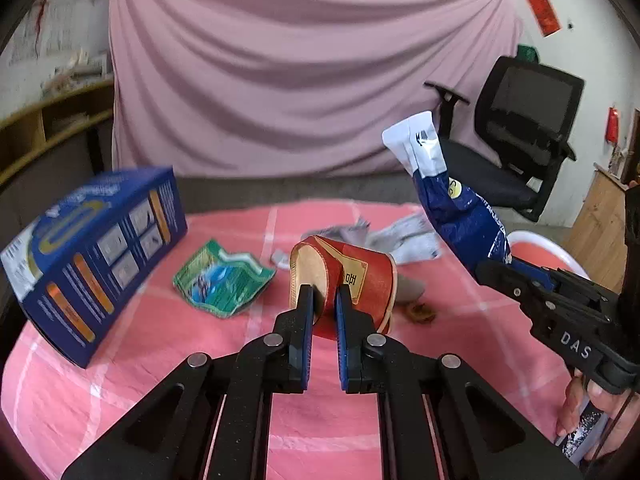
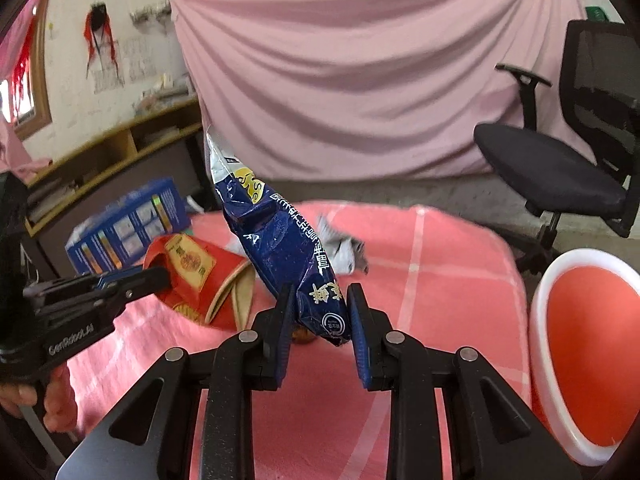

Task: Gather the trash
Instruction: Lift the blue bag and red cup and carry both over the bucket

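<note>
A crushed red paper cup (image 1: 360, 280) lies on its side on the pink checked tablecloth (image 1: 120, 380). My left gripper (image 1: 324, 294) is shut on the cup's wall, one finger inside the mouth and one outside. From the right wrist view the same cup (image 2: 188, 272) shows at the left with the left gripper (image 2: 158, 276) on it. My right gripper (image 2: 320, 296) is shut on the lower end of a crinkled blue snack bag (image 2: 276, 240), which stands up above the table. The left wrist view shows that bag (image 1: 460, 208) held aloft at the right by the right gripper (image 1: 496, 276).
A blue carton (image 1: 96, 256) stands at the table's left, a green wrapper (image 1: 224, 280) lies beside it, and grey cloth (image 1: 404, 240) sits behind the cup. A small brown scrap (image 1: 420, 314) lies by the cup. An orange bin with a white rim (image 2: 588, 352) stands off the table's right; a black office chair (image 2: 560, 168) is behind.
</note>
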{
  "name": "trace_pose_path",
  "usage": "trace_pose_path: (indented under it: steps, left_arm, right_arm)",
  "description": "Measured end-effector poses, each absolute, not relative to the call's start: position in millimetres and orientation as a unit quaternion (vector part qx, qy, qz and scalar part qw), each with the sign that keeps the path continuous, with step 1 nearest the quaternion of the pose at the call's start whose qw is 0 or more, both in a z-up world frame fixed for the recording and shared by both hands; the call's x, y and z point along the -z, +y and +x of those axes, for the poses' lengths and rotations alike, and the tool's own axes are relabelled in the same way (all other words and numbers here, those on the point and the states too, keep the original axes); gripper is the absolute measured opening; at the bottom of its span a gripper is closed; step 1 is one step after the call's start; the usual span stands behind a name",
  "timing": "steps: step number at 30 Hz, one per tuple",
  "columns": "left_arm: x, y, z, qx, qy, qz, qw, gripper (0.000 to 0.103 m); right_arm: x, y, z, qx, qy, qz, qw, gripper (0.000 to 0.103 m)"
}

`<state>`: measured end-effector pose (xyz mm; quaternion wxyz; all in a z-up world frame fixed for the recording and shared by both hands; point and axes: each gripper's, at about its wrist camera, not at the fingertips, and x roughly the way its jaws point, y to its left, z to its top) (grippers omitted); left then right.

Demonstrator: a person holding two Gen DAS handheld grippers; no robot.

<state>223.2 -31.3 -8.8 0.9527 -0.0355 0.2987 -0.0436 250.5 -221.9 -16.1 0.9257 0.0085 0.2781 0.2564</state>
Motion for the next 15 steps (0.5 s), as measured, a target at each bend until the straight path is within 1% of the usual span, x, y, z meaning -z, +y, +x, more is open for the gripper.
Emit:
trace_pose_path:
  steps: [7,15]
  left_arm:
    - [-8.8,-49.3,194.0,0.036,0.224,-0.012,0.974,0.008]
    - [-45.5,-79.1,184.7,0.050,0.121,-0.016,0.991,0.008]
  right_arm:
    - [-4.7,-241.6,230.2,-0.235,0.197,0.040,0.951,0.024]
    - [-33.5,-285.7,201.2,-0.180,0.085,0.075,0.977,0.024]
